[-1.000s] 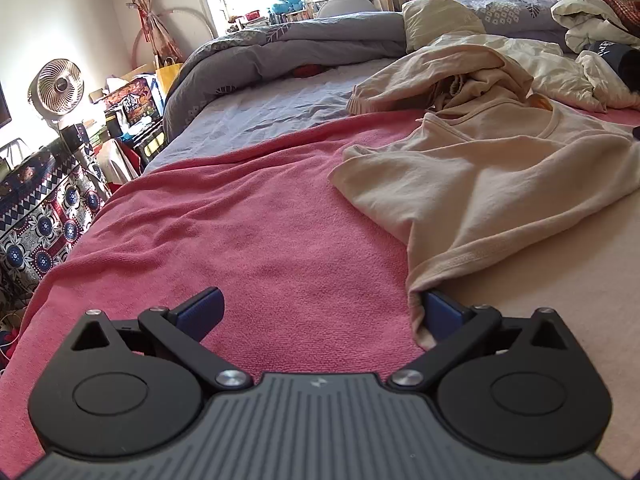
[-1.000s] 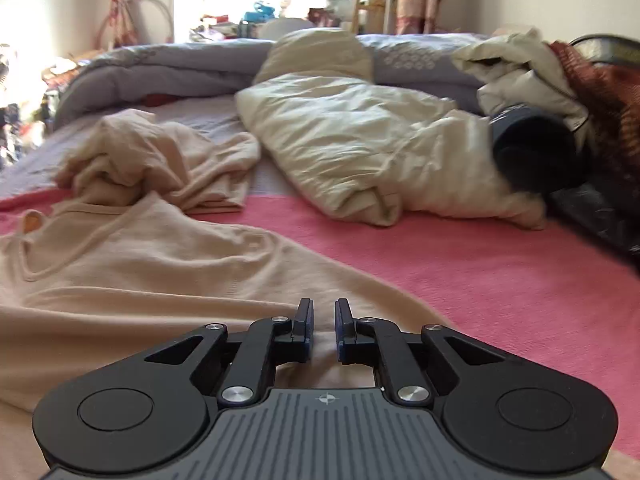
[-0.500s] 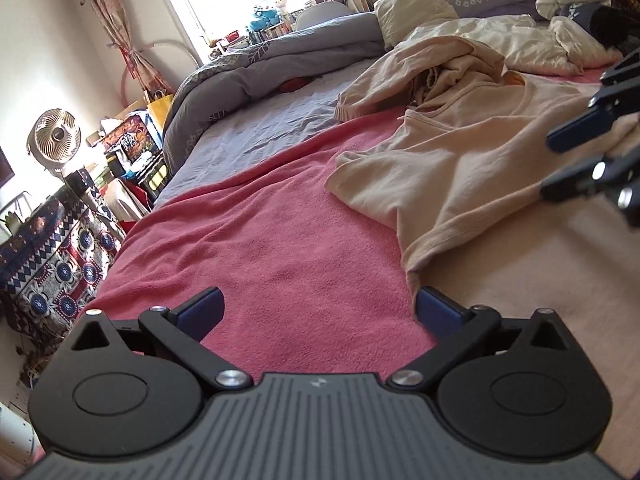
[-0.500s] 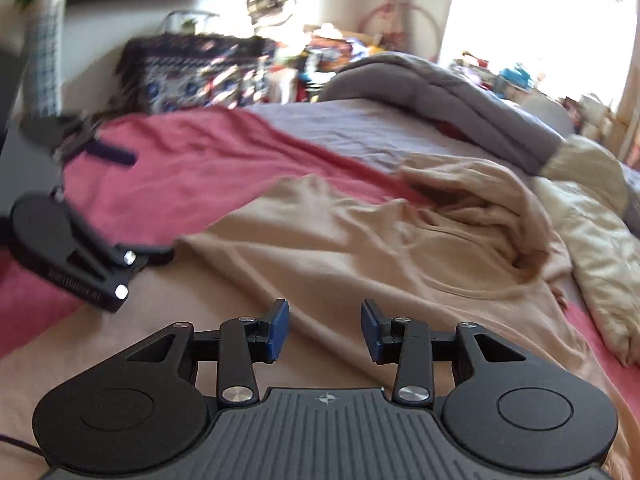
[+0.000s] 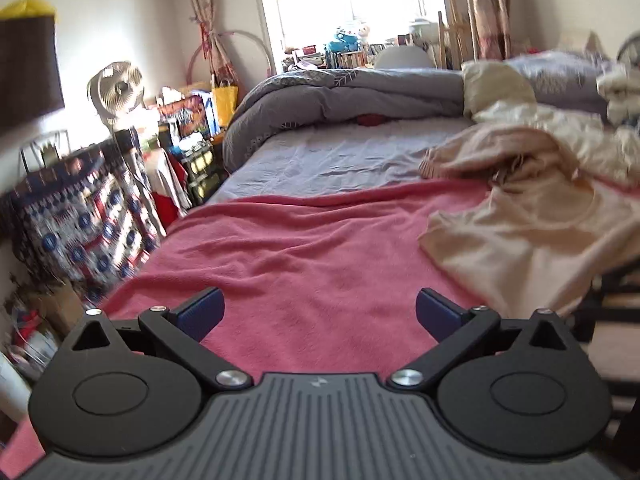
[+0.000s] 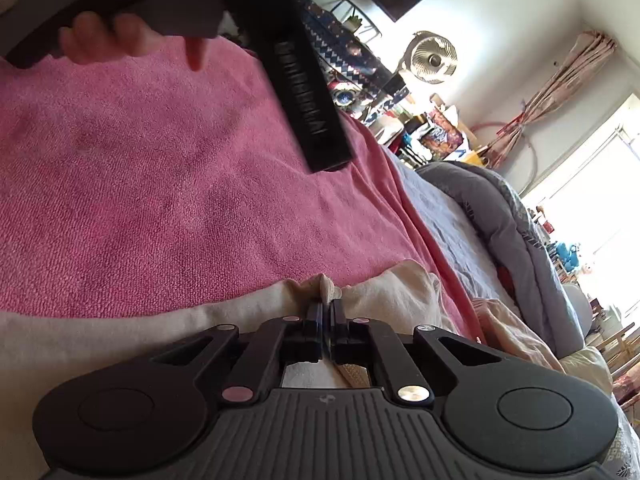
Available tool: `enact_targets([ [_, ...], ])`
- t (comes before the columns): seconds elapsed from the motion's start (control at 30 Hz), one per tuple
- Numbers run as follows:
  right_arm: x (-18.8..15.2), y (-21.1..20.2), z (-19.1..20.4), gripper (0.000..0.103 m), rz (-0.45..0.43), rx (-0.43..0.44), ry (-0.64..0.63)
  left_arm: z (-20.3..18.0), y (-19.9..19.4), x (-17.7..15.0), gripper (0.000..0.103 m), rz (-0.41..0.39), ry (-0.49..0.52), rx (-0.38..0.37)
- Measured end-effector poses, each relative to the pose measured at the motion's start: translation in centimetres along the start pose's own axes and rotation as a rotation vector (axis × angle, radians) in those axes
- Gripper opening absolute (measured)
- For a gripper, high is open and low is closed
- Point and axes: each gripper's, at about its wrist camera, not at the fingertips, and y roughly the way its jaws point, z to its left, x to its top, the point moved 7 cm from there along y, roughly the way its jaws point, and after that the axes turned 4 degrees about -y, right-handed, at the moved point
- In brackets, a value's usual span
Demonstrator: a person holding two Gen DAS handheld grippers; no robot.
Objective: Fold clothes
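1. Right now the right gripper [image 6: 326, 312] is pinching a bunched edge of the beige shirt [image 6: 392, 292]; its jaws have just been closing and are now pressed together on the cloth, with a fold poking out past the tips.
2. Left gripper [image 5: 320, 312] is hanging over the pink blanket [image 5: 312, 248] with jaws spread wide and nothing between them.
3. Shirt is lying rumpled at about 2 o'clock in the left view, just beside the left gripper's right finger, with its far part heaped toward 1 o'clock against the cream bedding [image 5: 560, 128].
4. Judging the step: dragging or lifting the pinched edge to spread the shirt before folding. Doing it well likely means pulling low and steady so the cloth is not slipping out, and getting the left gripper onto a matching edge so the hem is staying straight.
5. A hand [image 6: 104, 40] holding the left gripper's handle is sitting at 11 o'clock in the right view, well apart from the pinch, so no clash is looking likely yet.
6. Open room: bare blanket is stretching from 9 to 12 o'clock in the left view, good space for laying the shirt flat.
7. Edges: the bed's side is dropping off at 9 o'clock toward floor clutter and a fan [image 5: 116, 88]; the grey duvet [image 5: 340, 96] is blocking 12 o'clock.
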Motion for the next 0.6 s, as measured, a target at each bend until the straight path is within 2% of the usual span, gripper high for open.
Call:
enact_targets([
  [0.07, 0.0, -0.1, 0.3, 0.006, -0.012, -0.020, -0.006, 0.2, 1.7, 0.4, 0.102, 0.071, -0.178, -0.203],
  [0.1, 0.1, -0.1, 0.4, 0.007, -0.016, -0.031, -0.011, 0.0, 2.8, 0.4, 0.102, 0.114, -0.231, -0.271],
  [0.2, 0.3, -0.3, 0.7, 0.007, -0.030, -0.064, -0.014, -1.0, 6.2, 0.5, 0.102, 0.228, -0.347, -0.387],
  [0.33, 0.8, -0.5, 0.6, 0.007, -0.040, -0.079, -0.008, -1.8, 10.0, 0.7, 0.102, 0.281, -0.591, -0.600],
  [0.37, 1.0, -0.5, 0.5, 0.007, -0.042, -0.080, -0.007, -2.0, 10.8, 0.9, 0.102, 0.287, -0.605, -0.600],
  [0.47, 1.5, -0.5, 0.4, 0.007, -0.046, -0.084, -0.005, -2.9, 12.8, 1.6, 0.100, 0.297, -0.555, -0.531],
  [0.53, 1.9, -0.5, 0.4, 0.007, -0.049, -0.089, -0.007, -3.8, 13.7, 1.9, 0.091, 0.304, -0.475, -0.486],
  [0.6, 2.3, -0.4, 0.3, 0.007, -0.050, -0.091, -0.007, -4.5, 14.3, 2.1, 0.072, 0.309, -0.416, -0.451],
])
